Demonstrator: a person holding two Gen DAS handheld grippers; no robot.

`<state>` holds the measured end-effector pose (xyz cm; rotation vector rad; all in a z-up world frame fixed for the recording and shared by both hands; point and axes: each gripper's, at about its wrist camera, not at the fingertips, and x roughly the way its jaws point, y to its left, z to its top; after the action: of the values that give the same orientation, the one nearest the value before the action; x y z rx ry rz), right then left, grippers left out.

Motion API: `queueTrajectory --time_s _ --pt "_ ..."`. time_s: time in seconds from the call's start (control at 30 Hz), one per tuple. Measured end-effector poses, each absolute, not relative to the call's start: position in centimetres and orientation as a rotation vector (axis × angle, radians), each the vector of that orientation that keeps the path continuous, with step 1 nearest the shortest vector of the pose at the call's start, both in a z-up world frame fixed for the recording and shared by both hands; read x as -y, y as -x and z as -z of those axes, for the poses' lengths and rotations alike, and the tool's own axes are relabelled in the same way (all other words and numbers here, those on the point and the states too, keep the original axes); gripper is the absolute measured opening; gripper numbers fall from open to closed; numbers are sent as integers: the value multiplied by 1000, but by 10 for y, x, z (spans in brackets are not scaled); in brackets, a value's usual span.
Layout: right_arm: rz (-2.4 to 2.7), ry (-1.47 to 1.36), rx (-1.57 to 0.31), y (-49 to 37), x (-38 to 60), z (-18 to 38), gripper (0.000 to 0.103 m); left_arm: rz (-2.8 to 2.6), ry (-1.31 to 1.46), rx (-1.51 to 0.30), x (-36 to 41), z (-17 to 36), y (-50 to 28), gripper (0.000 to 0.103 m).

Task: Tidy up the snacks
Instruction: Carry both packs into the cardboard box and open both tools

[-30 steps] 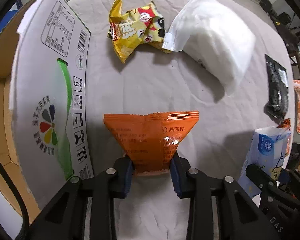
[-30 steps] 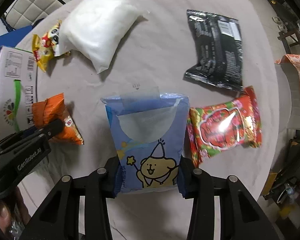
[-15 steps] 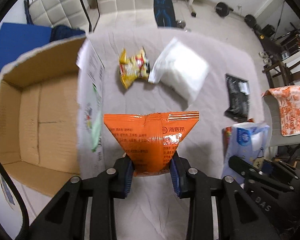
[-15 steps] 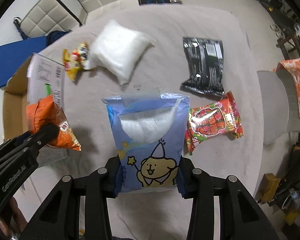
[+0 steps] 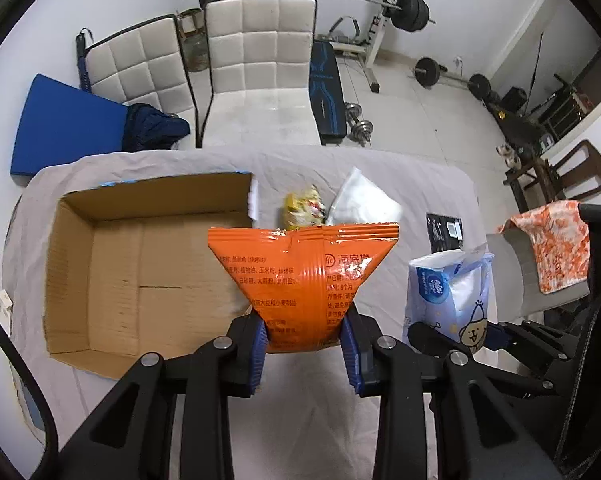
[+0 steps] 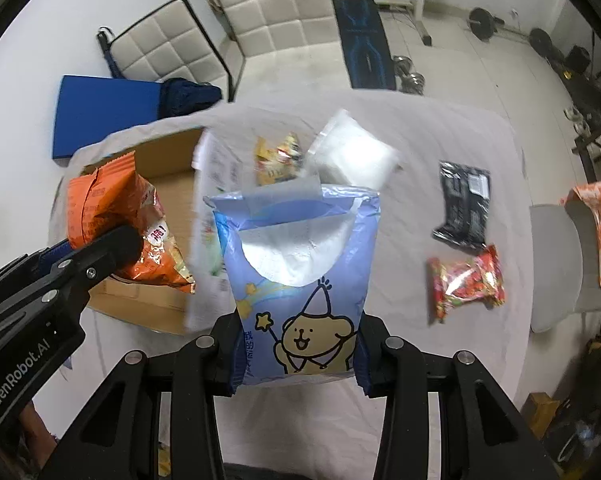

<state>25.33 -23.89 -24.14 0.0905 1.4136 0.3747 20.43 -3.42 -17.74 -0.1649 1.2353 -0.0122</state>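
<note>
My left gripper [image 5: 304, 344] is shut on an orange snack bag [image 5: 302, 276], held high above the table beside the open cardboard box [image 5: 100, 276], whose inside shows bare. My right gripper [image 6: 298, 360] is shut on a blue tissue pack with a cartoon dog [image 6: 300, 276], also lifted, to the right of the left one. That orange snack bag [image 6: 112, 220] hangs over the cardboard box [image 6: 168, 188] in the right wrist view. On the cloth lie a yellow snack bag [image 6: 276, 156], a white pouch [image 6: 352, 152], a black packet [image 6: 462, 204] and a red snack bag [image 6: 466, 280].
A grey cloth covers the table [image 5: 420, 184]. Two white padded chairs [image 5: 256, 64] stand behind it, with a blue mat [image 5: 64, 128] at the left. A chair with an orange patterned cloth [image 5: 552, 240] sits at the right. Gym weights [image 5: 404, 8] line the back wall.
Both grippers have risen well above the table with their packs and tilted up, so the room now shows. The box's open inside has come into view.
</note>
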Motion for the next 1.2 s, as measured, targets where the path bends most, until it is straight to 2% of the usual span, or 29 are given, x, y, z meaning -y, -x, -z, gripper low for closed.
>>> queueTrajectory --time_s 0.23,0.4,0.77,1.2 --pt "-428 -68 -1393 -258 165 221 44 -14 192 -1234 -37 169 -206 29" --pt "-452 -70 -1415 -267 114 228 44 -33 184 -1287 -86 189 -215 29" --pt "-441 -40 -1514 -306 18 296 44 -3 220 -1425 -151 262 -252 29" --pt "-388 27 -1561 -339 -27 370 45 72 320 -1598 -190 349 -300 29"
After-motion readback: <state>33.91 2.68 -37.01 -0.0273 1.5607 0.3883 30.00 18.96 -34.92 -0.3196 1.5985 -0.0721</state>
